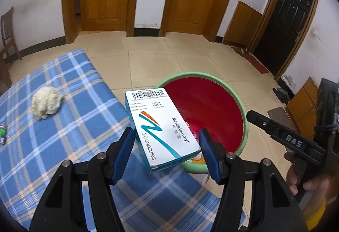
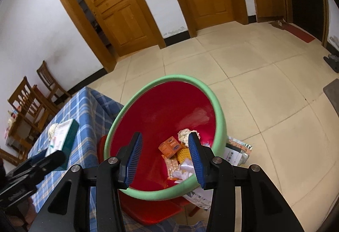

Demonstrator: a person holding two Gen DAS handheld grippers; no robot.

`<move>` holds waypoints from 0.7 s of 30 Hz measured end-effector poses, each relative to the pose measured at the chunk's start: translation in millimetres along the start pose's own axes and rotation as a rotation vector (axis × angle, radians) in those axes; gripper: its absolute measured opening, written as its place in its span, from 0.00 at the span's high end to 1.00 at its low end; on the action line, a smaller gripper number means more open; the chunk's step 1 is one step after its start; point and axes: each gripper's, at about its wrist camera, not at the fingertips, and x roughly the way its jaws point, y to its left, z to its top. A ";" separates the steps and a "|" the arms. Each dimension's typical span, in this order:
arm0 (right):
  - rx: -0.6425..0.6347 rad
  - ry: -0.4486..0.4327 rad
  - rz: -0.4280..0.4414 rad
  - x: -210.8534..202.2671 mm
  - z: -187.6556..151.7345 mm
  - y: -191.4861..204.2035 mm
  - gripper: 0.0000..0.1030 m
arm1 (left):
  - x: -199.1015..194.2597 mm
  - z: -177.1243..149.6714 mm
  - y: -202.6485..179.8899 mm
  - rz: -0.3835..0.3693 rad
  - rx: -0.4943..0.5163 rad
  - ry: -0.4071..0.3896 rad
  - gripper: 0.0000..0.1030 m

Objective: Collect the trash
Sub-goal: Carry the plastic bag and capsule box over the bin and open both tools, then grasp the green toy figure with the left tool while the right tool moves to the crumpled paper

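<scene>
My left gripper point(image 1: 167, 148) is shut on a white and teal capsule box point(image 1: 157, 126), held above the edge of the blue plaid table point(image 1: 63, 126), beside the red basin with a green rim point(image 1: 211, 104). The box also shows in the right wrist view point(image 2: 63, 138). My right gripper point(image 2: 165, 160) is open and empty, over the basin point(image 2: 220, 126). The basin holds an orange box point(image 2: 170, 147), crumpled paper point(image 2: 186, 133) and other wrappers. A crumpled tissue wad point(image 1: 46, 102) lies on the table. My right gripper shows in the left wrist view point(image 1: 275, 132).
A small green and white wrapper point(image 1: 2, 133) lies at the table's left edge. Papers and packets point(image 2: 237, 151) lie on the tiled floor beside the basin. Wooden chairs point(image 2: 31, 102) stand by the wall. A red stool point(image 2: 148, 210) is under the basin.
</scene>
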 end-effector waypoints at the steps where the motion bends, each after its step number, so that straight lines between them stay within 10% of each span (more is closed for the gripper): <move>1: 0.005 -0.002 0.001 -1.9 -0.4 -2.3 0.55 | 3.5 0.2 -2.6 -0.004 0.001 0.006 0.39; 21: 0.046 0.009 -0.012 -0.2 0.7 -16.6 0.55 | 28.7 11.4 -2.6 -0.020 -0.051 0.040 0.39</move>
